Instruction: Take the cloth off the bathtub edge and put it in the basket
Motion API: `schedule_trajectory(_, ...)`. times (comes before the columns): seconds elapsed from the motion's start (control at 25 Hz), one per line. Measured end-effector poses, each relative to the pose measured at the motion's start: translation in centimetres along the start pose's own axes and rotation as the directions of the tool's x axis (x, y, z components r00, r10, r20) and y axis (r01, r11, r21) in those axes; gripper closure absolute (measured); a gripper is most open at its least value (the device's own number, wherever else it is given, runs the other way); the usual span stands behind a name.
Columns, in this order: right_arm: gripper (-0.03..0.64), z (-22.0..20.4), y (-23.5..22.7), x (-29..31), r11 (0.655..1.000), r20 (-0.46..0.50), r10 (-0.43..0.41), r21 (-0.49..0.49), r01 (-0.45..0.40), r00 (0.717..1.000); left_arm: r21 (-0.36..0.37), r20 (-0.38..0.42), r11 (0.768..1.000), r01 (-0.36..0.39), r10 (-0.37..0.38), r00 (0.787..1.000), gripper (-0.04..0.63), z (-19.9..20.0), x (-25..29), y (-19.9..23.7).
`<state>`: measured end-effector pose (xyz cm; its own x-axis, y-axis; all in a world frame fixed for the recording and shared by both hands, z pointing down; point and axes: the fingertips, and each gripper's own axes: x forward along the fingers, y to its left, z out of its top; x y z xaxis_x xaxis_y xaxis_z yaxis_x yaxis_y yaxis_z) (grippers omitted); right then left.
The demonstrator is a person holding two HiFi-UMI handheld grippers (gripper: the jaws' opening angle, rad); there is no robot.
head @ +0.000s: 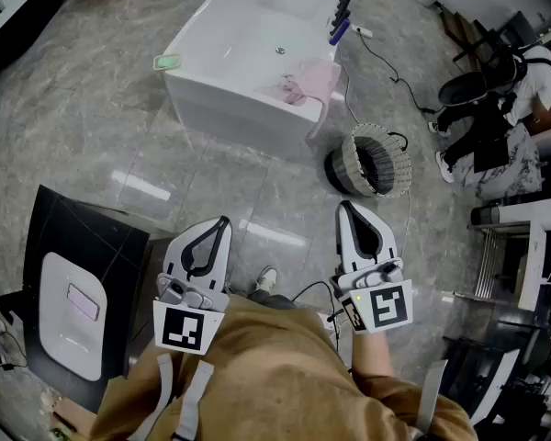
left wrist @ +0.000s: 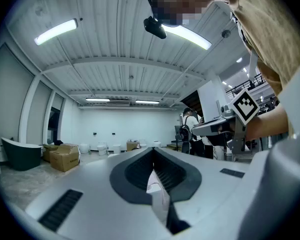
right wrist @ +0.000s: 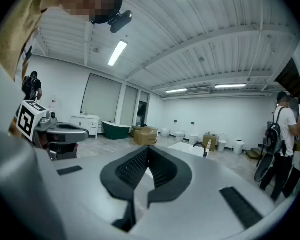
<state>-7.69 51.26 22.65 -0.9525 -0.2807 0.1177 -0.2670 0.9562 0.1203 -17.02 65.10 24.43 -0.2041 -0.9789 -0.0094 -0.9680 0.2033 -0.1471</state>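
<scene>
Well ahead of us, the pink cloth (head: 309, 81) drapes the bathtub (head: 228, 108) edge, beyond the basket (head: 352, 159); our right hand-held gripper (head: 347, 209) sits nearer than our left hand-held gripper (head: 222, 222), both pressed together, empty.

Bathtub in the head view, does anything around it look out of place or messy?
A crumpled pink cloth lies bunched over the bathtub rim near its right-hand corner, part of it sagging into the tub. The basket on the floor nearby looks upright. Nothing looks spilled or broken.
</scene>
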Motion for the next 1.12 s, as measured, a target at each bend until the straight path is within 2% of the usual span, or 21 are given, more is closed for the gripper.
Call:
schedule_trajectory(0.2,0.614,-0.2,-5.3,-4.7,0.999,0.008,-0.042,0.022,0.042,0.999,-0.013,-0.025,1.000,0.019,-0.019,1.000,0.588,1.8,3.5,-5.0)
schedule_trajectory(0.44,0.614,-0.3,-9.8,-8.2,0.996,0.057,-0.057,0.066,0.054,0.997,-0.003,-0.017,1.000,-0.019,0.019,1.000,0.588,4.0,5.9,-8.4)
schedule_trajectory(0.72,0.613,-1.4,-14.1,-11.0,0.999,0.064,-0.030,0.017,0.029,0.997,0.019,0.016,0.994,-0.106,0.106,0.994,0.588,5.8,7.9,-10.6)
schedule_trajectory(0.96,0.614,-2.0,-15.6,-11.1,0.999,0.071,-0.010,0.031,0.008,0.997,0.025,-0.004,0.995,-0.100,0.100,0.995,0.588,5.5,9.6,-12.0)
schedule_trajectory(1.12,0.612,-2.2,-17.2,-10.6,0.998,0.073,-0.031,0.051,0.027,0.997,0.033,-0.002,0.996,-0.077,0.077,0.997,0.588,5.8,11.7,-12.1)
